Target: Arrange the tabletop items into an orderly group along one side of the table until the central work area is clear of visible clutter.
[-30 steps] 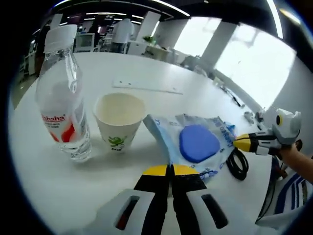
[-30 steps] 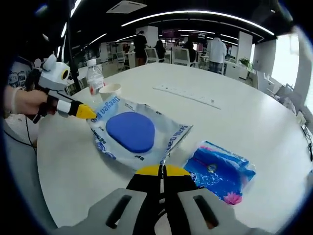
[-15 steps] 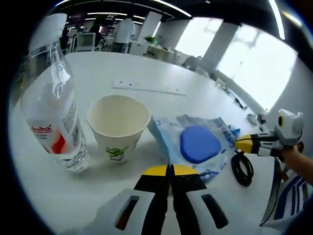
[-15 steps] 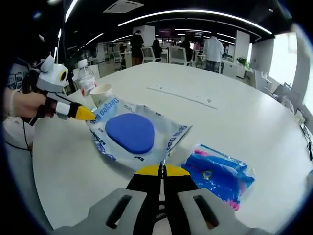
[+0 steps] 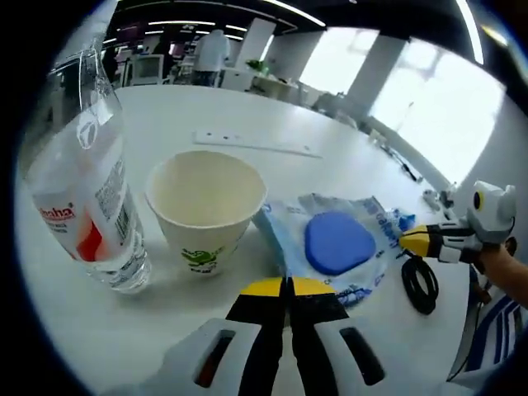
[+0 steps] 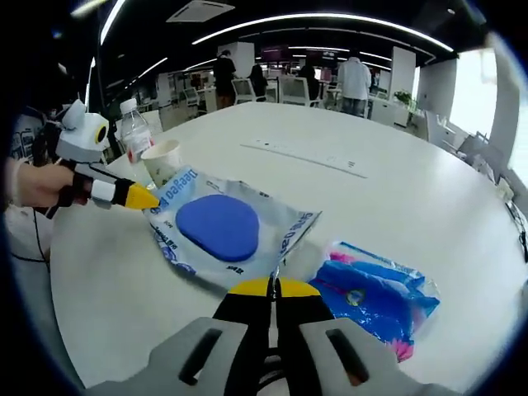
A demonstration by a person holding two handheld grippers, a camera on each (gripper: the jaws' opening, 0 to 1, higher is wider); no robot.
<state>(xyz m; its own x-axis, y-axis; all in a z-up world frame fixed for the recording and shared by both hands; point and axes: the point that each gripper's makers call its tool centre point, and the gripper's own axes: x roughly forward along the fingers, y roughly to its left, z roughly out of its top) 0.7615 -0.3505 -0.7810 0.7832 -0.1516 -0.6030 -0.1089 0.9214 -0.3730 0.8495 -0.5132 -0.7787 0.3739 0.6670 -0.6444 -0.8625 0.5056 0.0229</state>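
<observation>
A clear blue-printed package with a blue oval pad (image 5: 337, 242) (image 6: 218, 228) lies on the white table between both grippers. My left gripper (image 5: 287, 285) is shut, its tips on the package's near edge; from the right gripper view its yellow tip (image 6: 142, 197) meets the package's left corner. My right gripper (image 6: 271, 287) is shut on the opposite edge, and its yellow tip (image 5: 414, 241) touches the package in the left gripper view. A paper cup (image 5: 206, 206) (image 6: 162, 159) stands upright beside the package. A water bottle (image 5: 78, 190) (image 6: 134, 136) stands just past the cup.
A blue packet (image 6: 373, 297) lies right of the package. A black cable loop (image 5: 421, 285) lies near the right gripper. A flat white strip (image 6: 301, 154) (image 5: 256, 142) lies farther out on the table (image 6: 412, 198). A person's hand (image 6: 37, 181) holds the left gripper at the table edge.
Cup and bottle have grown larger and nearer in the left gripper view. The package has kept its place against both grippers and now lies closer to the cup.
</observation>
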